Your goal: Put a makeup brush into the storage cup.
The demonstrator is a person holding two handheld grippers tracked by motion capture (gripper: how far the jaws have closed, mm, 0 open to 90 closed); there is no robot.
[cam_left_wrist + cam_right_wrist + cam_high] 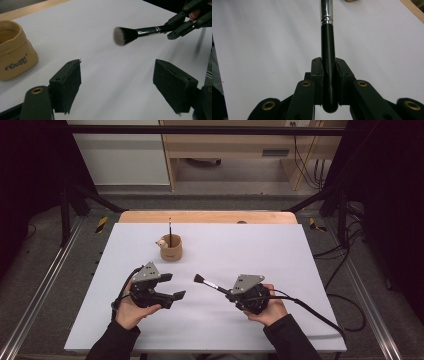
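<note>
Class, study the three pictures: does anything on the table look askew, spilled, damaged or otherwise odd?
Nothing stands out. The tan fabric pot stands upright on the white table sheet with a thin dark stick in it. The right gripper clamps the black-handled makeup brush by its handle end; the left gripper is open and empty. No spill or damage shows.

the pot (171,251) stands on the board (260,245), left of centre toward the far edge, a stick (170,231) upright in it. the brush (209,283) hangs nearer the near edge, right of the pot.
</note>
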